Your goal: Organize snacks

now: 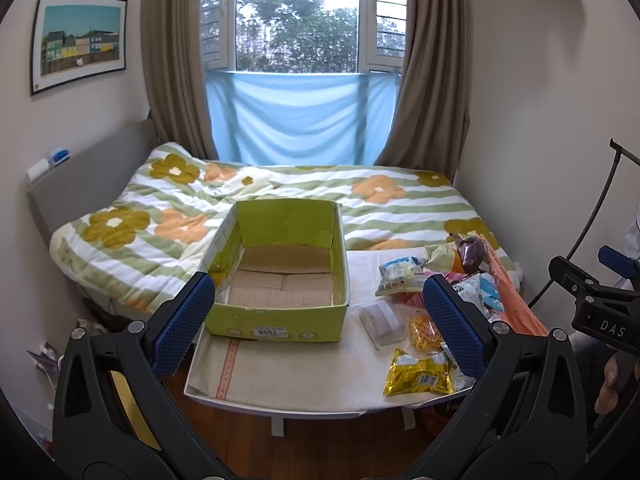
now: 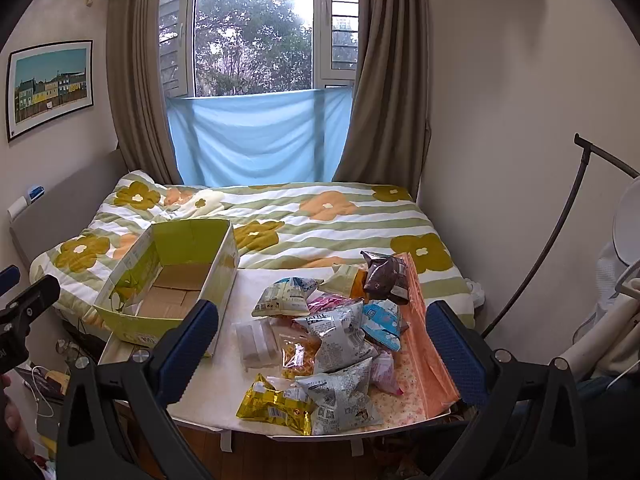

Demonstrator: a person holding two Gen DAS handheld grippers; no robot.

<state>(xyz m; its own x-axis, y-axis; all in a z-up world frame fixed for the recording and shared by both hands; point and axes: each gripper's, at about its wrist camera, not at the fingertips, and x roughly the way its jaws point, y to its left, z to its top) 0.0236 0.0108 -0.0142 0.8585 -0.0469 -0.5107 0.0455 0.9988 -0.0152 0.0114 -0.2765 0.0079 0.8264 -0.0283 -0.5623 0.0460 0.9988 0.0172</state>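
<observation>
- Here, crinkly foil and plastic snack packets (image 2: 336, 344) lie heaped on the cloth-covered surface (image 2: 256, 280), ahead between the right gripper (image 2: 324, 344)'s spread jaws.
- Rectangular green cardboard box (image 1: 280, 268), open-topped, sits ahead between the left gripper (image 1: 316, 320)'s spread jaws.

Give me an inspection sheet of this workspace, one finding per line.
Surface: small white table against the bed, cloth-covered.
Job's things: green cardboard box open and empty; snack packets piled loose beside it, yellow packet at the near edge.
Clutter: orange cloth under the pile.
Grippers: left gripper and right gripper both open, holding nothing.
Cables: white cable on the floor, left.
Surroundings: floral duvet, curtained window.
</observation>
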